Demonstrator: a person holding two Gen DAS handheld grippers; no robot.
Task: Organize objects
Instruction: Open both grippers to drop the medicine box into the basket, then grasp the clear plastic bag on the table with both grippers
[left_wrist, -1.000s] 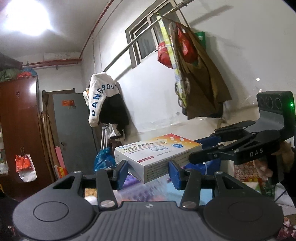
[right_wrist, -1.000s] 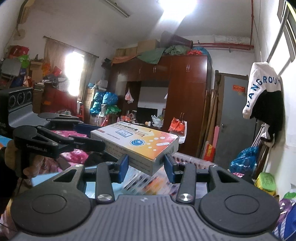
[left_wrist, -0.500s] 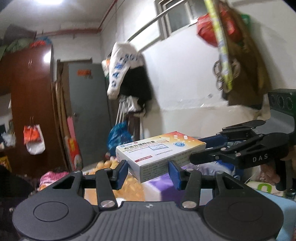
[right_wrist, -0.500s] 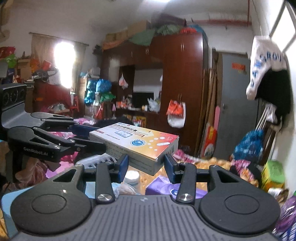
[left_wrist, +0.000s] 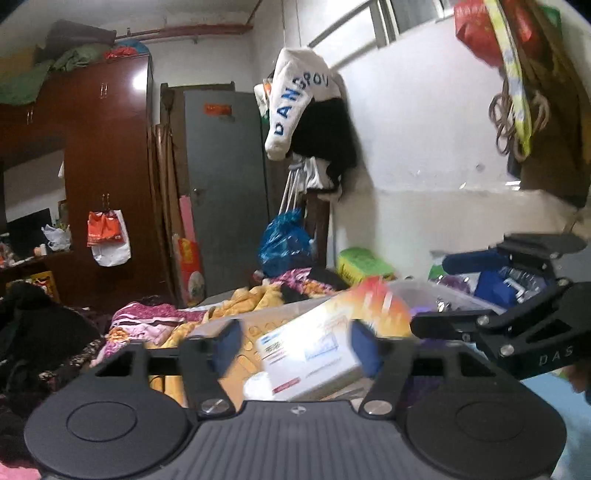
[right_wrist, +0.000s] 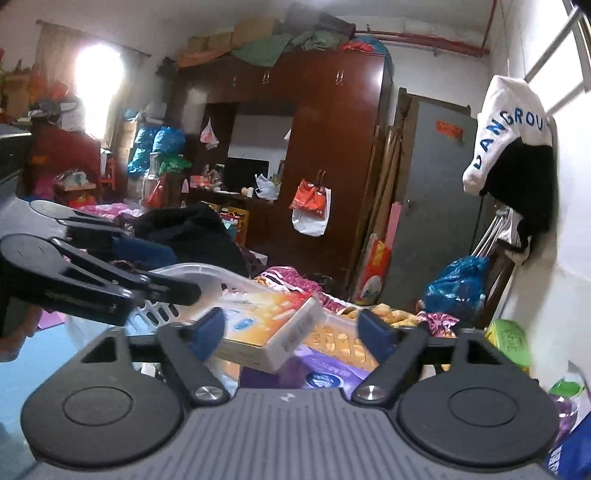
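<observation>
Both sets of jaws have just been opening and now stand wide. The left gripper has the box between its pads, tilted and blurred; it sits close to the right pad, though contact cannot be judged through the blur. In the right gripper the box lies near the left pad, clear of the right one, over a white basket and a purple pack. The box's print is unreadable. "DAS" shows on the right gripper's body; a hanging white garment reads "DANGROU".
</observation>
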